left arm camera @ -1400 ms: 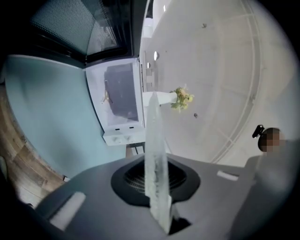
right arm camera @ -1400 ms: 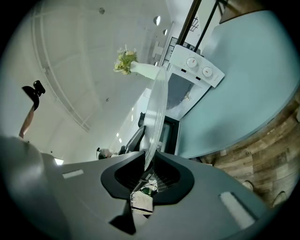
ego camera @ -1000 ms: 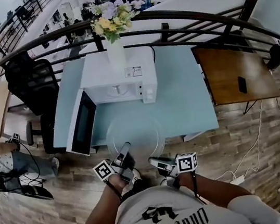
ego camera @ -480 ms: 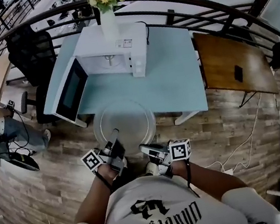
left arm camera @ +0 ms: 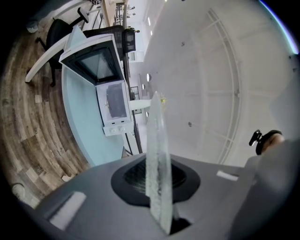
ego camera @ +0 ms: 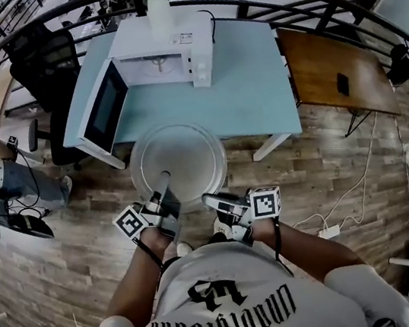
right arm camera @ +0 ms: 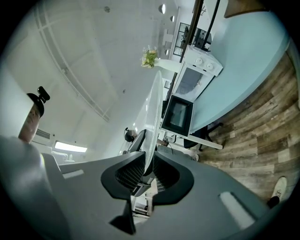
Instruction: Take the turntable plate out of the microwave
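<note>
Running the rig from my desk, biggest stuff first. There are two tables: one light blue table [ego camera: 255,97] and one brown wooden table [ego camera: 328,70] just beside it on the right, both on a plank floor [ego camera: 67,265]. One white microwave [ego camera: 170,45] sits at the far side of the blue table, with its one door [ego camera: 104,109] swung wide open to the left. One black office chair [ego camera: 42,61] is parked off the left end of that table.

One glass turntable plate [ego camera: 177,159] is out of the microwave, held roughly flat in the air at the near edge of the blue table, mostly over the floor. Two grippers are on its near rim, each with one marker cube. The left gripper [ego camera: 164,184] is clamped on the plate, and in its own view the glass edge [left arm camera: 157,154] runs right between the pads. The right gripper [ego camera: 210,199] is clenched on the rim too, glass [right arm camera: 152,117] pinched between both pads.

Small stuff: one white vase [ego camera: 158,8] of flowers on top of the microwave and one dark phone [ego camera: 342,84] on the wooden table.
</note>
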The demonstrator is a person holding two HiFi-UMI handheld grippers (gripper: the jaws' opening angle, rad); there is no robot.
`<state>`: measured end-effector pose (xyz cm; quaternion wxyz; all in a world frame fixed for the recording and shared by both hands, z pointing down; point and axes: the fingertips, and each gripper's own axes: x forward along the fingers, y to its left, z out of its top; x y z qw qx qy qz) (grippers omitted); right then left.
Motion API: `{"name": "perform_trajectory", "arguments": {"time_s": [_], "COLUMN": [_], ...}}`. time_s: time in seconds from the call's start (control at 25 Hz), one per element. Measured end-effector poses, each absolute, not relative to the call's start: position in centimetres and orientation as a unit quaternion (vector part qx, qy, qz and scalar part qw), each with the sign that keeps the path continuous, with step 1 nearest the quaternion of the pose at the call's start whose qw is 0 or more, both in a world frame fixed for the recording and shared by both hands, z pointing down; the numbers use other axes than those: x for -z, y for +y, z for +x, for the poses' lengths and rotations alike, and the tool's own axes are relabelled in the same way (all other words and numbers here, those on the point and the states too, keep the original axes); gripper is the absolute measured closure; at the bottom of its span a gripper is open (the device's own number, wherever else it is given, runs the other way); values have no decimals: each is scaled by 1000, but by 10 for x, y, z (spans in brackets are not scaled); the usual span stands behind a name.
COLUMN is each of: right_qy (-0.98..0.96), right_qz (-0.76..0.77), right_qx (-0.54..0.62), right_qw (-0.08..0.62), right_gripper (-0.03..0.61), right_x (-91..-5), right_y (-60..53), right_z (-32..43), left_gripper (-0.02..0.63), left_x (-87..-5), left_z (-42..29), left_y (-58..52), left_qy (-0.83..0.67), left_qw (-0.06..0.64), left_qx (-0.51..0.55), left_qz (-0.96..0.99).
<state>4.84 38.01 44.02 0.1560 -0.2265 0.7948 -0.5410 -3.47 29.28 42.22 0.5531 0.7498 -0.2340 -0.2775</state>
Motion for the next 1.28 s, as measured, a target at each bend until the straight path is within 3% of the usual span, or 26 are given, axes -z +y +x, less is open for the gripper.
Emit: {"name": "perform_trajectory", "arguments": {"time_s": [0.6,1.28], "right_qy": [798,798], "right_qz": [-233,-236], "right_qx": [532,526], "right_qw": [159,175], "right_gripper": [528,528], "right_x": [-413,-404], "right_y": [449,472], "right_z": [-51,-103], "left_gripper": [537,537], "left_x": [-395,-388], "left_z": [-133,-181], "left_y": [359,380], "left_qy": [-224,-215], "left_qw": [563,563], "left_qx": [273,256], "left_qz": [748,756]}}
